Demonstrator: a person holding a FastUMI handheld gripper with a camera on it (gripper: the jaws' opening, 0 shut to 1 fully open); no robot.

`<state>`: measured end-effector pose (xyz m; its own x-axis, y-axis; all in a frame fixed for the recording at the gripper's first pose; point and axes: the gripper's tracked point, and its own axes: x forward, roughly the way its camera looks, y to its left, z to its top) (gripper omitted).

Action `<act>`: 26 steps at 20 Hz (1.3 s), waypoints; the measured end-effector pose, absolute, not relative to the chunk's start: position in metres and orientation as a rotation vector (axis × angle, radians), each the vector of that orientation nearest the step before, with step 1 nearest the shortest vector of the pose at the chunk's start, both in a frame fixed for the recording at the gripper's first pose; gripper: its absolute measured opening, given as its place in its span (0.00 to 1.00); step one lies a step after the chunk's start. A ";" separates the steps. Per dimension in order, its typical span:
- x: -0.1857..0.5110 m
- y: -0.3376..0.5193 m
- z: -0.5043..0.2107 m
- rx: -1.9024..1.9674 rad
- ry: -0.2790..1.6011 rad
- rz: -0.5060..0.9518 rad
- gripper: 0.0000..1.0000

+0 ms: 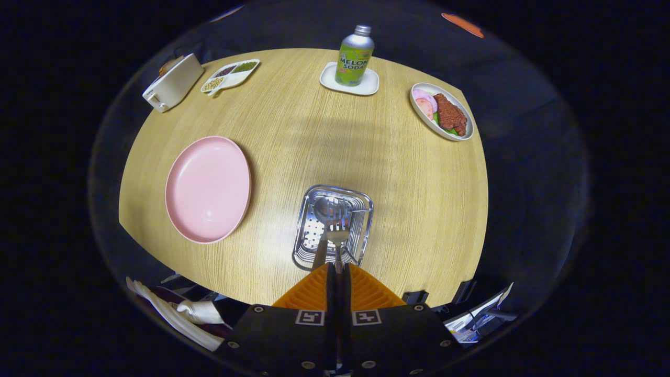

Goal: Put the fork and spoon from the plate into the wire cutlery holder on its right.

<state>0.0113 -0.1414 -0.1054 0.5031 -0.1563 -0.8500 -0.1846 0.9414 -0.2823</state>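
My gripper (338,268) is shut on the handle of a metal fork (337,234). The fork's head sticks out just ahead of the fingers and hangs over the wire cutlery holder (367,210). A metal spoon (327,209) is in the holder, its bowl toward the far side and its handle slanting back beside the fork. The pink plate (208,189) lies to the left of the holder with nothing on it. Whether the fork touches the holder I cannot tell.
On the round wooden table (314,131), a soda bottle (355,56) stands on a white coaster at the far side. A white toaster (172,82) and a divided snack dish (230,75) sit far left, a dish of food (442,111) far right.
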 end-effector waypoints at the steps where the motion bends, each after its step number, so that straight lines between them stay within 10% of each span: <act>1: 0.012 -0.141 -0.108 -0.368 1.066 0.021 0.05; 16: 0.031 -0.137 -0.125 -0.356 1.163 0.054 0.13; 18: 0.038 -0.138 -0.119 -0.348 1.121 0.056 0.27; 23: 0.058 -0.132 -0.075 -0.242 0.902 0.028 1.00; 26: 0.061 -0.116 -0.039 -0.194 0.758 0.044 1.00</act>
<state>0.0611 -0.1163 -0.0392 0.7262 -0.0305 -0.6868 -0.1094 0.9812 -0.1593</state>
